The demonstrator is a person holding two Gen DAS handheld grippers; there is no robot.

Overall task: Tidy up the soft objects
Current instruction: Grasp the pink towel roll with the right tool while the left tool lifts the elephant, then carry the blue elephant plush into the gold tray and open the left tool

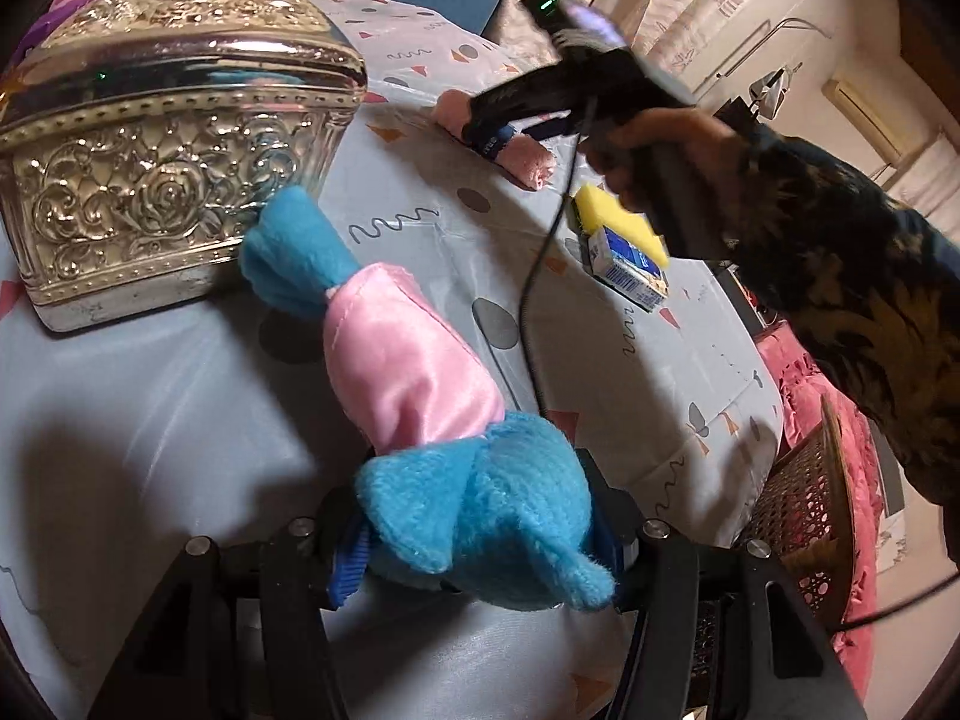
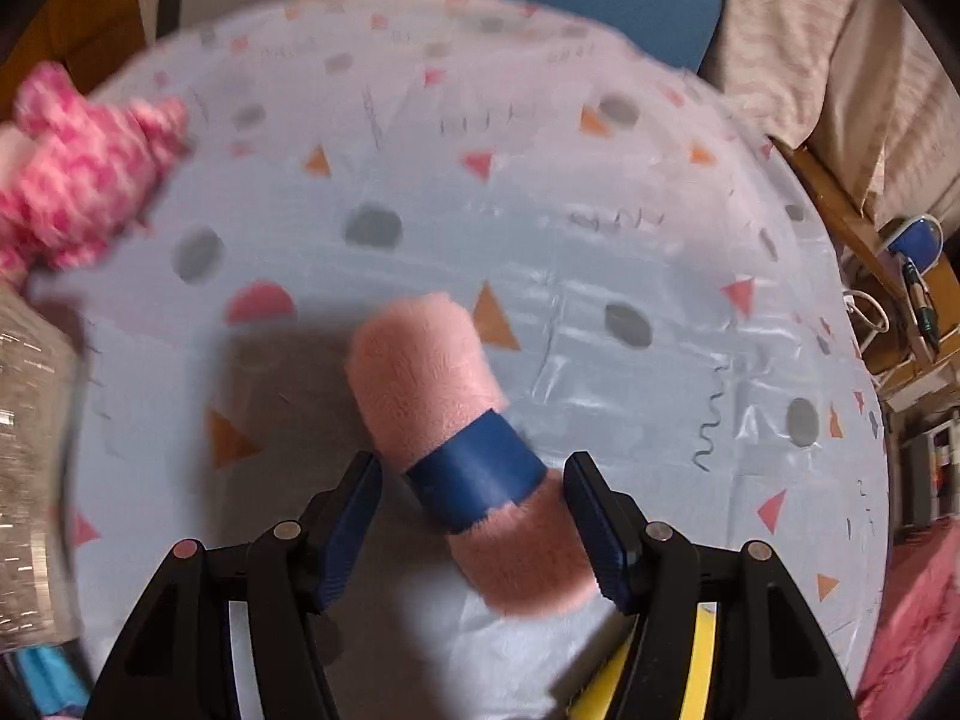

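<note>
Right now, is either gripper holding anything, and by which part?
The left gripper has the candy-shaped plush by its near blue end. The right gripper straddles the pink plush roll with a gap on one side, so no hold yet.

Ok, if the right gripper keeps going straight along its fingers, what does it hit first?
Most likely the pink plush roll with the blue band. It already lies between the right gripper's open fingers, and the tablecloth is just under it. The frame is blurred, so depth is uncertain.
</note>
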